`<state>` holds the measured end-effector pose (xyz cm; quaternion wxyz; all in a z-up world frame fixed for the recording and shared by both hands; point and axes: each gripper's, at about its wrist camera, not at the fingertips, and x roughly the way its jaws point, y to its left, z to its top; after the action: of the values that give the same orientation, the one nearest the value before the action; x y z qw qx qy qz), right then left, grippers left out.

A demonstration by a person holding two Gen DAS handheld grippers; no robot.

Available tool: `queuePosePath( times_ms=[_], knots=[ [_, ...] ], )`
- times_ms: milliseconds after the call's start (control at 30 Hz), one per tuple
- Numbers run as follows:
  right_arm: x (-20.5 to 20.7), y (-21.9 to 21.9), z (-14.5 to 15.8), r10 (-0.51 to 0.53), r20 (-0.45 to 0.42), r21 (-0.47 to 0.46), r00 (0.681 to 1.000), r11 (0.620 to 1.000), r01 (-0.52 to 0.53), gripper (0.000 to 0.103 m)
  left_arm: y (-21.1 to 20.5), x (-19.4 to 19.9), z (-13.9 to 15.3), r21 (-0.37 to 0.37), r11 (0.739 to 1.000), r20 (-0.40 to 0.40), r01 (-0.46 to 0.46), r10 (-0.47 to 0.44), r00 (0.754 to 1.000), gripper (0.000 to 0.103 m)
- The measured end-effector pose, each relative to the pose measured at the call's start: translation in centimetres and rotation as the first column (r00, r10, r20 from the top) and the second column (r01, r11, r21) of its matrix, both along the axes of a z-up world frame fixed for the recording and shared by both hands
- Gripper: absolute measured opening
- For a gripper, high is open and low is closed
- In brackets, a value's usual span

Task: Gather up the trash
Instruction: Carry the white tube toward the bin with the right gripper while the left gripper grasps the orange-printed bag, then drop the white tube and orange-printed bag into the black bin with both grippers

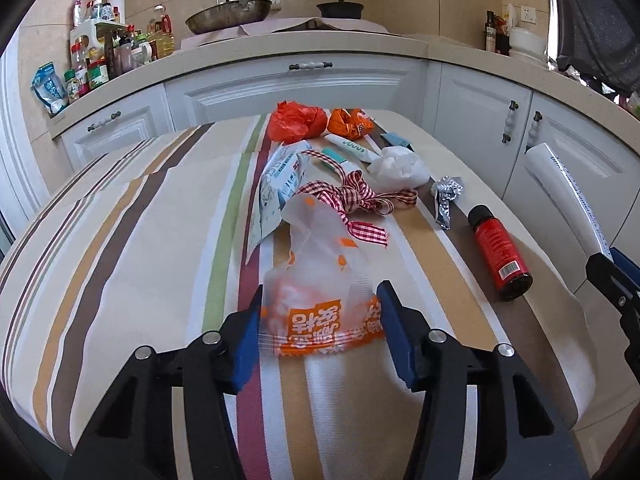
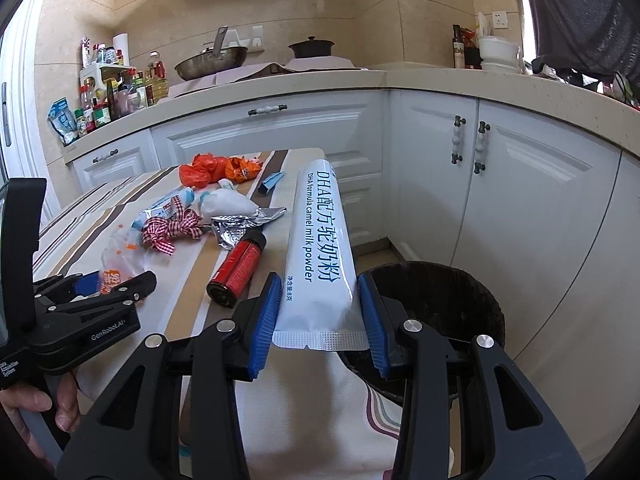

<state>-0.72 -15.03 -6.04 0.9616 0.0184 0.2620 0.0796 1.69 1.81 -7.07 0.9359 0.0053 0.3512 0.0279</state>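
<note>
My right gripper (image 2: pixel 318 312) is shut on a white camel milk powder sachet (image 2: pixel 322 256) and holds it in the air beside the table, above the edge of a dark bin (image 2: pixel 452 300). The sachet also shows at the right of the left wrist view (image 1: pixel 568 188). My left gripper (image 1: pixel 320 320) is open, its jaws on either side of a clear plastic bag with orange print (image 1: pixel 320 276) lying on the striped tablecloth (image 1: pixel 132 240). Further trash lies beyond: a red checked ribbon (image 1: pixel 356 200), a red bottle (image 1: pixel 500 252), crumpled foil (image 1: pixel 446 196), white tissue (image 1: pixel 398 166), orange bags (image 1: pixel 296 120).
White cabinets (image 1: pixel 288 88) and a counter with a pan (image 1: pixel 228 16), a pot (image 1: pixel 340 8) and condiment bottles (image 1: pixel 104 52) stand behind the table. The bin sits on the floor by the table's right edge, near the cabinet doors (image 2: pixel 500 184).
</note>
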Motion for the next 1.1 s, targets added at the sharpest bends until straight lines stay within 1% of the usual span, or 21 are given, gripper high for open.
queuePosePath(
  times_ms=[67, 233, 300, 533, 633, 833, 1000, 1100],
  knots=[
    [0.1, 0.0, 0.0, -0.002, -0.002, 0.0, 1.0, 1.0, 0.002, 0.039, 0.1, -0.2, 0.1, 0.001, 1.0, 0.006, -0.005, 0.005, 1.0, 0.051],
    [0.0, 0.0, 0.1, -0.006, 0.0, -0.003, 1.0, 1.0, 0.006, 0.039, 0.3, -0.6, 0.3, 0.007, 1.0, 0.026, -0.012, 0.012, 1.0, 0.05],
    [-0.1, 0.0, 0.1, -0.008, 0.0, -0.004, 1.0, 1.0, 0.008, 0.039, 0.2, -1.0, 0.6, 0.021, 1.0, 0.048, -0.013, 0.012, 0.999, 0.047],
    [-0.5, -0.4, 0.5, -0.024, 0.016, -0.009, 1.0, 1.0, 0.024, 0.039, -0.8, -2.3, 2.4, 0.07, 0.997, 0.129, 0.014, -0.023, 0.991, 0.047],
    [-0.6, -0.8, 0.6, -0.038, 0.019, -0.013, 0.999, 0.999, 0.038, 0.039, -1.5, -2.4, 3.0, 0.078, 0.996, 0.154, 0.041, -0.053, 0.987, 0.047],
    [-0.6, -2.6, 0.8, -0.091, 0.027, -0.02, 0.995, 0.996, 0.092, 0.039, -3.6, -1.9, 3.7, 0.079, 0.991, 0.168, 0.112, -0.124, 0.978, 0.047],
    [-0.6, -4.8, 1.1, -0.147, 0.04, -0.025, 0.988, 0.989, 0.148, 0.039, -6.3, -1.0, 4.3, 0.079, 0.982, 0.183, 0.172, -0.184, 0.966, 0.047],
    [-0.5, -6.0, 1.2, -0.177, 0.049, -0.033, 0.983, 0.983, 0.178, 0.039, -7.9, -0.3, 4.3, 0.065, 0.977, 0.183, 0.201, -0.21, 0.961, 0.047]
  ],
)
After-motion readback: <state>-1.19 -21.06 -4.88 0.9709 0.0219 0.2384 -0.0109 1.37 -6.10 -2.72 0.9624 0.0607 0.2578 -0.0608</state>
